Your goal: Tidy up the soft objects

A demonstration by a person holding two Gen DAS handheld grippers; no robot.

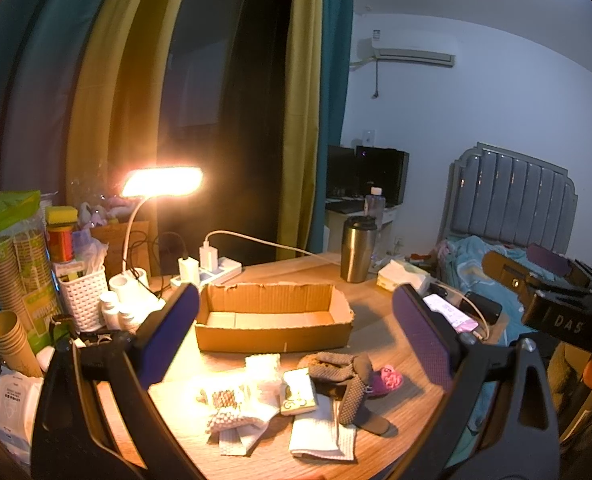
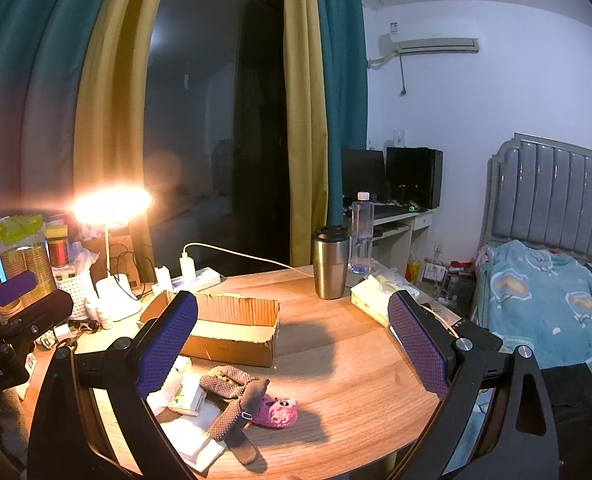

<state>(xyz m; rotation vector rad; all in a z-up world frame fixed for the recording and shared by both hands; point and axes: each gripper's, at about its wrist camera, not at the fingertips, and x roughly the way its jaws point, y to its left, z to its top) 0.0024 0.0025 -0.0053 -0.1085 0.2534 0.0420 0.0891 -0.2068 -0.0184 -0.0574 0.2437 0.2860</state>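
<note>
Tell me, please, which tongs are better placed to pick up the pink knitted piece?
Probably the right tongs: both are open and empty, but the pink knitted piece lies on the pile's right edge, uncovered on that side, while the brown strap flanks its left.

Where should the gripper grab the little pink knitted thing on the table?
Probably the pink knitted piece at its free right edge, coming from above on the right. Its left side is tucked under the brown dotted strap, while bare table lies to its right.

Wooden table [image 1: 376, 412]: cardboard box [image 1: 273, 322], cloths [image 1: 322, 434], tumbler [image 1: 358, 254], lamp [image 1: 161, 182].
</note>
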